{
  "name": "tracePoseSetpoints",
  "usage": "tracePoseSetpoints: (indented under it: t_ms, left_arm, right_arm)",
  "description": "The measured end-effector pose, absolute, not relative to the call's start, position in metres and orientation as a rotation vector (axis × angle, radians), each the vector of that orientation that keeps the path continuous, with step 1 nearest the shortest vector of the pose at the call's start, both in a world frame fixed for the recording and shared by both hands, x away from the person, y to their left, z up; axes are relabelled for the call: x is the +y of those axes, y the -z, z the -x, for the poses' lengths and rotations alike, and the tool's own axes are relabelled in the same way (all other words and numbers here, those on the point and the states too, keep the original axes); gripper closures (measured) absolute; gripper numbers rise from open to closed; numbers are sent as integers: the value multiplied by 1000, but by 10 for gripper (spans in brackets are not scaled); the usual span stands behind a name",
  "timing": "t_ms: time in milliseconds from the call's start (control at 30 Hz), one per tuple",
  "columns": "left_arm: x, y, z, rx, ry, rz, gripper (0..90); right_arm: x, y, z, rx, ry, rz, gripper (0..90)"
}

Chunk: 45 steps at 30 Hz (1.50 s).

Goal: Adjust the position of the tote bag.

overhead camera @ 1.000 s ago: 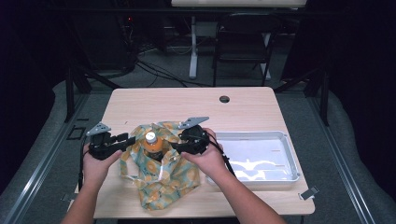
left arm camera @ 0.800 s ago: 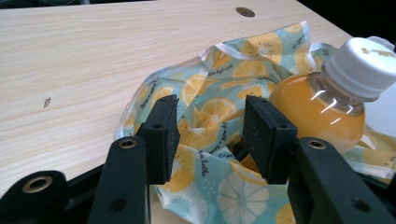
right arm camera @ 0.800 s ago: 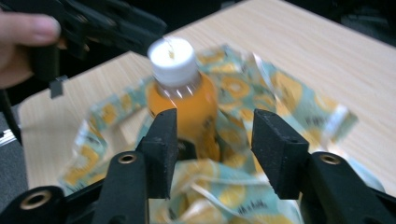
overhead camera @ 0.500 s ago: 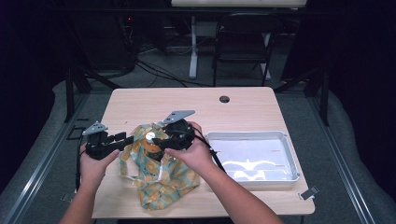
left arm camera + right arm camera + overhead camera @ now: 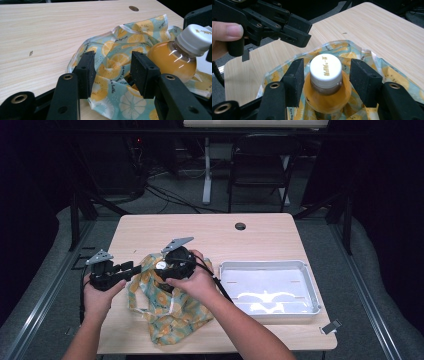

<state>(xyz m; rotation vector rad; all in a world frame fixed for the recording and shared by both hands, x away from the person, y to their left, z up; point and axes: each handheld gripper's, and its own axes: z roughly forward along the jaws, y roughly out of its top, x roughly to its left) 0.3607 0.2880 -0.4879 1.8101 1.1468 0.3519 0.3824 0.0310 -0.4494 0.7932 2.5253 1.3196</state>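
While the patterned cloth bag (image 5: 167,307) lies crumpled at the near side of the counter (image 5: 270,235), a fold of it is bracketed by the left tool (image 5: 112,72), whose jaws stand apart without pressing it. The orange drink bottle (image 5: 327,87) stands upright inside the bag, its white cap (image 5: 325,68) flanked by the right tool (image 5: 325,77); those jaws have just been opening and are seen clear of the bottle. A metal tray (image 5: 310,292) is set to the right.
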Motion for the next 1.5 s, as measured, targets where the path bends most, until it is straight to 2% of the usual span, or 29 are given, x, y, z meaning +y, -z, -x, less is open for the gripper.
tracePoseSetpoints:
  t_ms: [733,1500]
  left_arm:
    - [291,488,-361,1153,-359,-1800,555]
    - [293,489,-362,1160,-359,-1803,556]
  right_arm:
    - [38,455,-386,2555,-1273,-728,581]
    - [43,452,-381,2523,-1218,-797,586]
